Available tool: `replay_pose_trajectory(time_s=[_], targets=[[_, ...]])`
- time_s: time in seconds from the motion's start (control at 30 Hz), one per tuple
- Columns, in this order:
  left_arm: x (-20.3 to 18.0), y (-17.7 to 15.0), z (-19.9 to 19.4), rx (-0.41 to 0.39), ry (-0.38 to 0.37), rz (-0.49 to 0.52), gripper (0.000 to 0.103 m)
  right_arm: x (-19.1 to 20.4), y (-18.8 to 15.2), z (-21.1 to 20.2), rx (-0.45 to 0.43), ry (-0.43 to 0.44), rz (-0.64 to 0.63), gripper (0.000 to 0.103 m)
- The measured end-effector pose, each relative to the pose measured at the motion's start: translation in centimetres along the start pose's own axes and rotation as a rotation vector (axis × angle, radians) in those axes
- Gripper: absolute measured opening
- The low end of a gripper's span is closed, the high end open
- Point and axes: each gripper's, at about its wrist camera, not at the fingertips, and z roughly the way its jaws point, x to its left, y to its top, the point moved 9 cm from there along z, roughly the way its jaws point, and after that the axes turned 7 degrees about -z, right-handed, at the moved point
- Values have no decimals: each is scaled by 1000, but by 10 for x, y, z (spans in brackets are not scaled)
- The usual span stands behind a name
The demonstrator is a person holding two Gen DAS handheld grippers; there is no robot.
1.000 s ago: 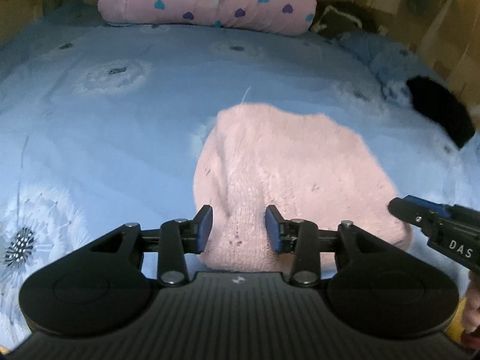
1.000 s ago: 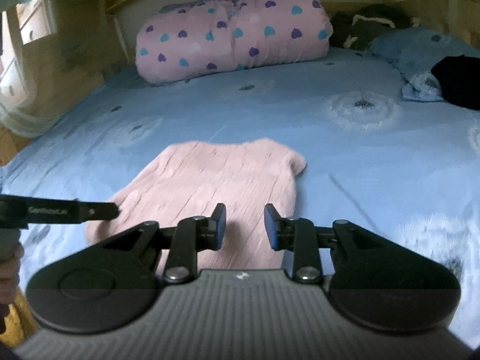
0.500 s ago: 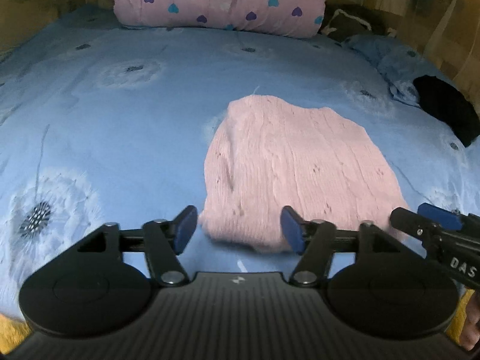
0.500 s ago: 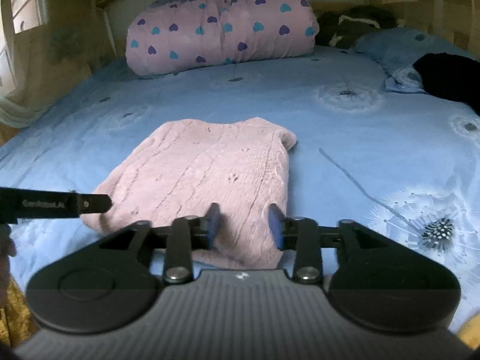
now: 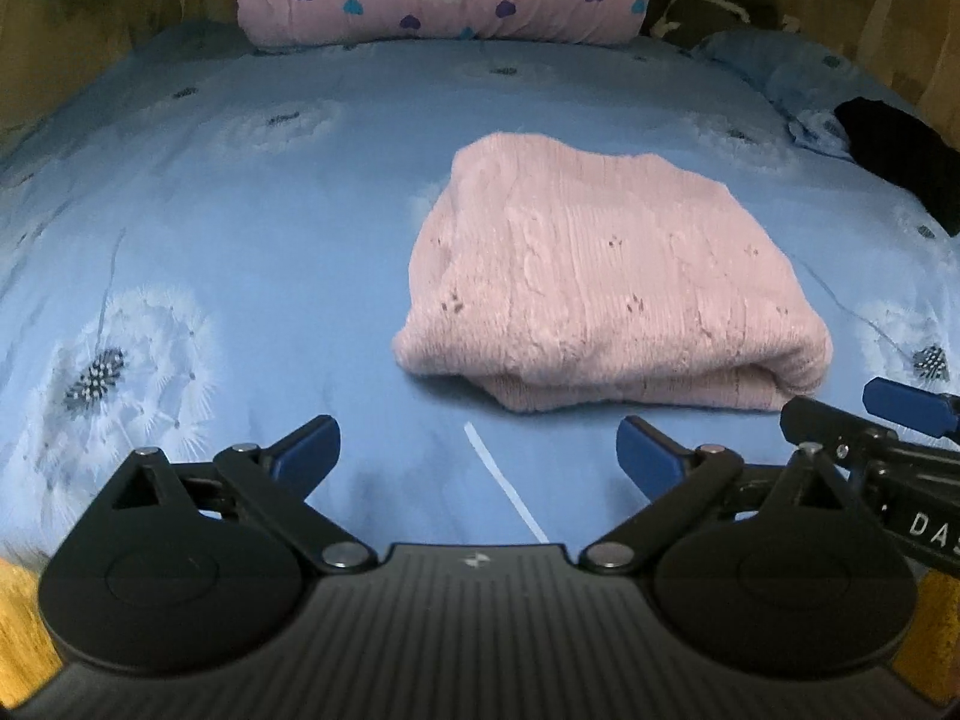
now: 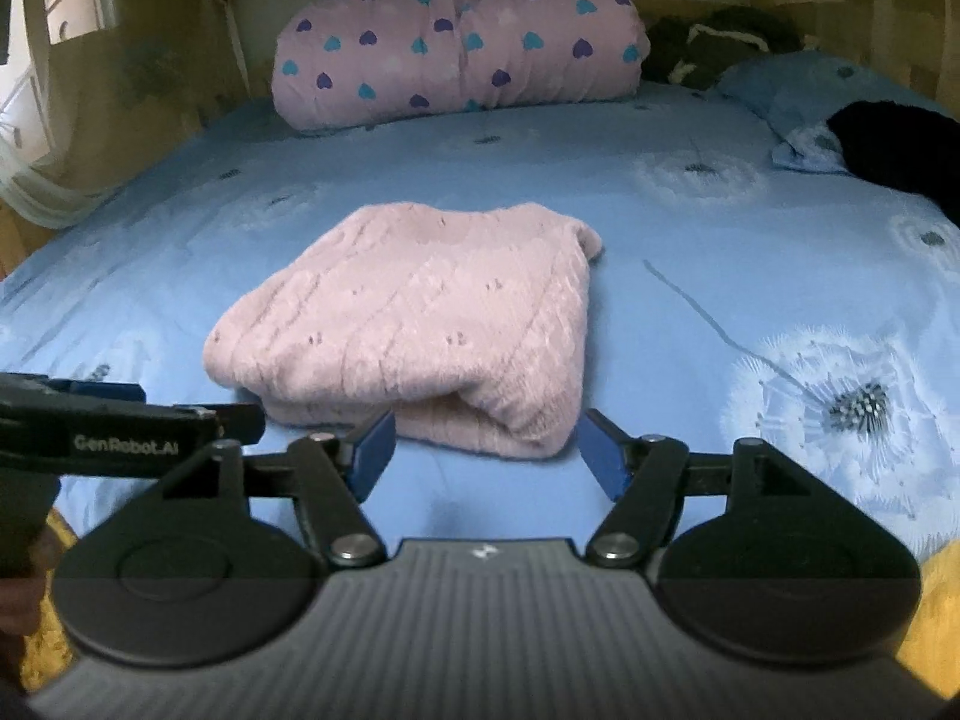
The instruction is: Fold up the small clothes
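Note:
A pink knitted sweater (image 5: 606,282) lies folded into a thick rectangle on the blue dandelion-print bed sheet (image 5: 252,276); the right wrist view shows the sweater (image 6: 414,324) with its rolled fold edge toward me. My left gripper (image 5: 477,450) hangs just short of that near edge, its jaws opening wide with only sheet between them. My right gripper (image 6: 486,450) sits just before the sweater's near right corner, jaws opening, pads clear of the knit. The right gripper (image 5: 900,414) also pokes in at the left wrist view's right edge.
A pink rolled quilt with hearts (image 6: 462,36) lies at the head of the bed. A black garment (image 5: 906,156) and a blue pillow (image 6: 798,84) sit at the right. A wooden wall (image 6: 150,84) borders the left. Yellow fabric (image 6: 936,612) shows at the bed's near edge.
Both grippers let go of the sweater's near edge, opened wider and drew back toward me. The sweater now lies free and farther ahead in both views.

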Motion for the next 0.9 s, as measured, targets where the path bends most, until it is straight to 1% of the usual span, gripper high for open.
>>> replay_pose_trajectory(time_s=[0.17, 0.37, 0.9], targets=[[-6, -9, 12, 37, 14, 11, 100, -3, -12, 5, 23, -17, -13, 69], [-9, -16, 23, 62, 36, 22, 101, -4, -22, 15, 63, -18, 6, 69], [-9, -18, 25, 71, 40, 18, 101, -3, -26, 17, 80, -3, 25, 69]])
